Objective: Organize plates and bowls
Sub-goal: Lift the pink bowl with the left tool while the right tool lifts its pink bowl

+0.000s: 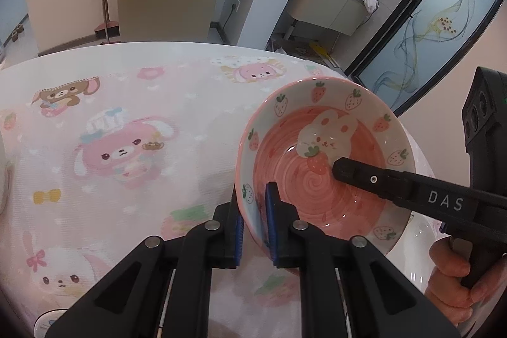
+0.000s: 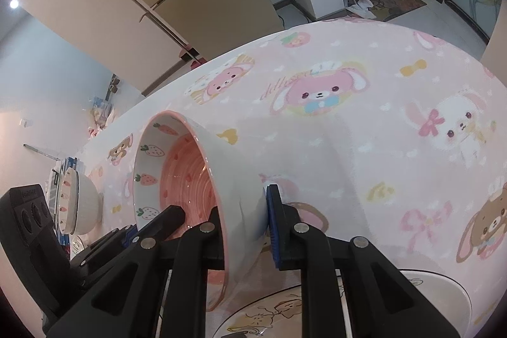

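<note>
A second bowl [image 2: 80, 201] sits on the tablecloth [image 1: 126, 103] far to the left of the right gripper, on its side in this tilted view, beyond the left gripper's black body. Nearer, the pink bowl [image 1: 323, 167] with strawberries and a rabbit painted inside is held by both grippers at once. The left gripper [image 1: 255, 230] is clamped on the bowl's near-left rim: one blue pad [image 1: 271, 211] lies against the inner wall and the other finger presses the outside, so the wall is pinched between them. Just right of it, the right gripper [image 1: 345, 170] reaches in from the right side, one black finger lying inside the bowl near the painted rabbit. In the right wrist view that gripper [image 2: 244, 227] is likewise clenched on the bowl [image 2: 202, 179], with one finger inside and a blue pad [image 2: 272, 211] pressed on the white outer wall. A hand [image 1: 453, 271] grips its handle at the lower right. Below and right of the right gripper, close under its fingers, lies a plate [image 2: 437, 300] with a drawn cartoon figure, partly hidden by the gripper.
</note>
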The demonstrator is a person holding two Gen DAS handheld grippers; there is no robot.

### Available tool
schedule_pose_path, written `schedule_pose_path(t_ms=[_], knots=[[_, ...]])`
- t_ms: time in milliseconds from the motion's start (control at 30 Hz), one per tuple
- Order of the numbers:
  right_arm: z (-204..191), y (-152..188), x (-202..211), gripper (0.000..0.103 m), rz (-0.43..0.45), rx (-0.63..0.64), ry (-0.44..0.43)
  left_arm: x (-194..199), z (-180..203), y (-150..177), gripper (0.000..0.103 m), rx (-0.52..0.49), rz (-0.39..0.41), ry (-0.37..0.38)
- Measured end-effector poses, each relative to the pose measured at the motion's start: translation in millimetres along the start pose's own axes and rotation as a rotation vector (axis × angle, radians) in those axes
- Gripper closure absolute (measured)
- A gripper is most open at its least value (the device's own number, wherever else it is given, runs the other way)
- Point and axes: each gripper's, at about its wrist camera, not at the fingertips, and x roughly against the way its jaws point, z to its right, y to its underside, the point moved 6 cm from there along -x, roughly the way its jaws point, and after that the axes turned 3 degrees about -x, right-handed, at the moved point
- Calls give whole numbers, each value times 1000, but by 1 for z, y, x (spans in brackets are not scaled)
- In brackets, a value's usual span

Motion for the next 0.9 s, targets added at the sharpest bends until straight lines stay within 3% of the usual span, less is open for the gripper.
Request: schedule_pose_path(t_ms=[167, 300, 700, 900], knots=[[-4, 3, 0, 85, -24, 3, -11, 7, -10, 2, 93, 72, 10, -14], [-10, 4, 3, 85, -28, -10, -67, 26, -10, -4, 93, 41, 59, -28], [-41, 4, 45, 85, 44, 32, -131, 80, -9, -16, 93, 46, 151, -8], [-63, 7, 78, 85, 111, 67, -165, 118, -2, -21, 93, 14, 213, -51]])
